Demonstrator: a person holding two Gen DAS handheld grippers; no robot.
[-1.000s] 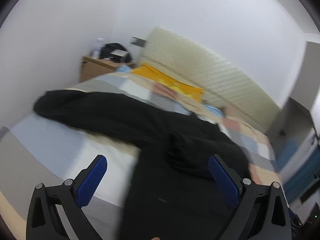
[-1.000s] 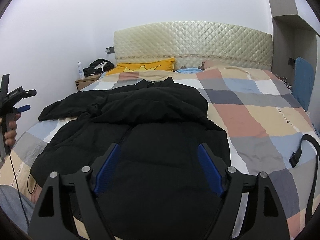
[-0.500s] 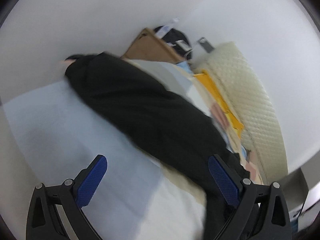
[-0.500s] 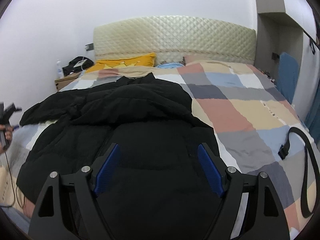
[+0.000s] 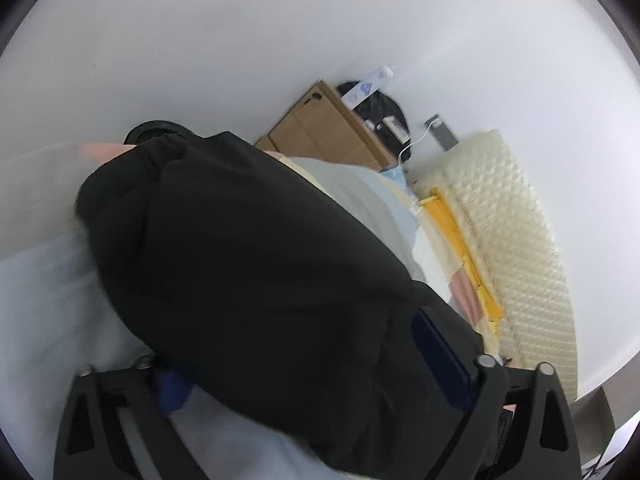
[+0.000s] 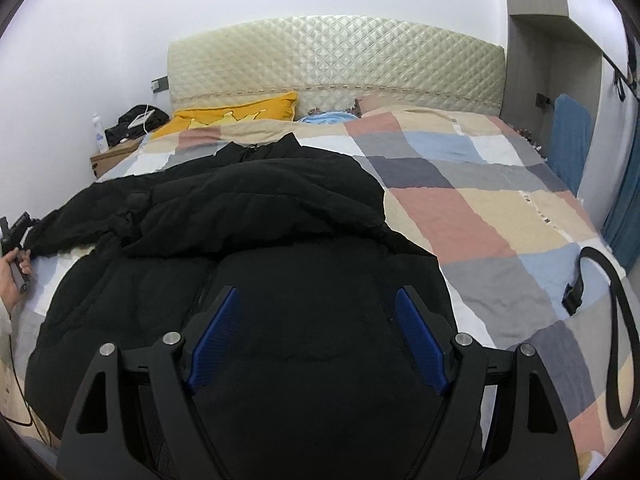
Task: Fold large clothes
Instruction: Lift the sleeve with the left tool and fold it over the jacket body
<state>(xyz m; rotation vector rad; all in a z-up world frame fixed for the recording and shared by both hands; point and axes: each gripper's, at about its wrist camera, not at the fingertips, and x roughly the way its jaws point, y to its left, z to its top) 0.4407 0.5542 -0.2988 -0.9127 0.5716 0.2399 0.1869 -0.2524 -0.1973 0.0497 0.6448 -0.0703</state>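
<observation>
A large black puffer jacket (image 6: pixel 256 248) lies spread on the checked bedspread (image 6: pixel 480 208), collar toward the headboard, one sleeve stretched out left. My right gripper (image 6: pixel 316 336) is open and hovers over the jacket's lower body. In the left wrist view the sleeve (image 5: pixel 256 264) fills the space between my left gripper's (image 5: pixel 312 352) wide-apart blue pads (image 5: pixel 440 348); the left pad is partly hidden by cloth. The jaws stand open around the sleeve. The left gripper also shows in the right wrist view (image 6: pixel 18 240) at the sleeve's end.
A quilted cream headboard (image 6: pixel 332 64) and yellow pillow (image 6: pixel 236 114) are at the bed's far end. A wooden nightstand (image 6: pixel 116 156) with a bottle and black bag stands at the left. A black strap (image 6: pixel 616 320) lies at the bed's right edge.
My left gripper has swung left and moved in on the sleeve, which now lies between its jaws. My right gripper has shifted slightly forward over the jacket.
</observation>
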